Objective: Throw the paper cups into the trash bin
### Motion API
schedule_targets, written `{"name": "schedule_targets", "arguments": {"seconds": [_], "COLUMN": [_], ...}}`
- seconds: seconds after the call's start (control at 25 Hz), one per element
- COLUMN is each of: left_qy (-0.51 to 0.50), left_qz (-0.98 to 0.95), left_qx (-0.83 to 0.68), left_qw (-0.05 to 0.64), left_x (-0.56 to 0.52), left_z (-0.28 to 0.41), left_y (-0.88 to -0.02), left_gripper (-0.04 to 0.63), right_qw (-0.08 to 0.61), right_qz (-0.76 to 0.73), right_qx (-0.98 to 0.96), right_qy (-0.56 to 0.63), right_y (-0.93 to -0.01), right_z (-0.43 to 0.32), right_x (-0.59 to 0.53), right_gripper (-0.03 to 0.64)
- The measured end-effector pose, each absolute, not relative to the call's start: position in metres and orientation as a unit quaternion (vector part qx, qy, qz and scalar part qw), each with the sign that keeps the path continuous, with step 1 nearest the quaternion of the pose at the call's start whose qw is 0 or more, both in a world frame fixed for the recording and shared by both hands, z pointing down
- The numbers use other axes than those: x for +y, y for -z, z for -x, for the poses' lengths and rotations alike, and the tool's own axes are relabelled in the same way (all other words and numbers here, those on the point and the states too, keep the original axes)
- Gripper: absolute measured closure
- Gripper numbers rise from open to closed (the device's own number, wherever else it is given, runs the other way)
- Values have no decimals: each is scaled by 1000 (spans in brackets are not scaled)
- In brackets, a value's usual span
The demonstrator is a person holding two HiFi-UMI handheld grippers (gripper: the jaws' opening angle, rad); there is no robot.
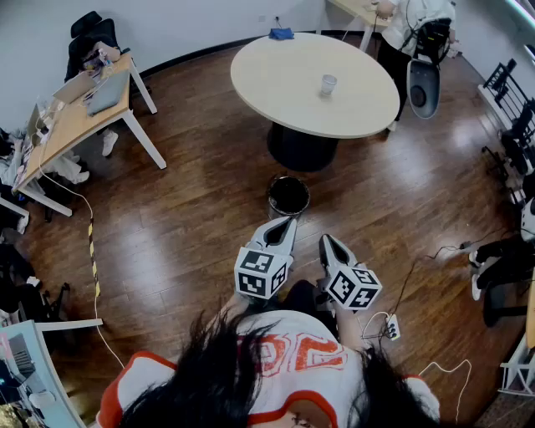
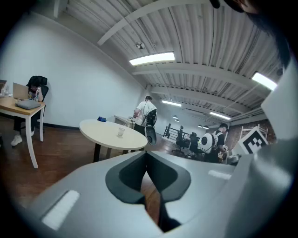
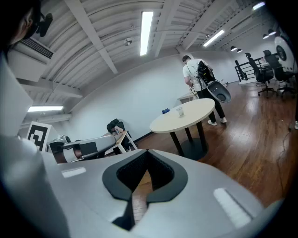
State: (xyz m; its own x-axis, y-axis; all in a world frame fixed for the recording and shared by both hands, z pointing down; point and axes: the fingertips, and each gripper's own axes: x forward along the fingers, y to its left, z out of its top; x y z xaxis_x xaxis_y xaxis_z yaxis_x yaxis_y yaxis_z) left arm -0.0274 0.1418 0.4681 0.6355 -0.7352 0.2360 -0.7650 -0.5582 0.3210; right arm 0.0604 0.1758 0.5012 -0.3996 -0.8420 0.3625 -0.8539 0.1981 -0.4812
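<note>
Desk w/ laptop far left, not relevant. Next, low centre: left gripper, held in front of the person's torso and pointing fwd at the trash bin. In its own view the jaws are pressed together w/ nothing between them. The trash bin is black, round, open top, and sits on the wood floor just this side of the pedestal of the round table, just past the left gripper's tip in head view. Small blue item at the table's far edge.

Then the cup: upright on the tabletop, right of centre, well apart from both grippers. Only one visible. Looks pale/translucent from here, can't tell if there's anything in it.

Below it, right gripper, just beside the left one and also pointing fwd. Jaws closed tip to tip, empty. Person stands at another desk, far right rear.

Status est.: nothing picked up yet, and a claw must spread before any grab.

Handling guess: cup is light, thin-walled, stiff only at the rim. Prob crushes and tips easily, may skid on the smooth top. Grab pt: upper side wall just under the rim, one jaw either side, light squeeze. Alt: pinch the rim w/ one jaw inside.
</note>
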Motion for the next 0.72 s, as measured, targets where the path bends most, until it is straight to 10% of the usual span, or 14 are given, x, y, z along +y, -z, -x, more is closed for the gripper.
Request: {"name": "schedule_targets", "arguments": {"seconds": [0.72], "left_qy": [-38], "left_qz": [-858], "left_qx": [-466], "left_qw": [213], "left_x": [74], "left_z": [8], "left_y": [-475], "left_gripper": [595], "right_qw": [27], "right_qz": [-513], "right_qx": [-796], "right_qy": [-321], "right_y": [-503], "right_z": [-82], "right_x": [107], "right_gripper": [615]}}
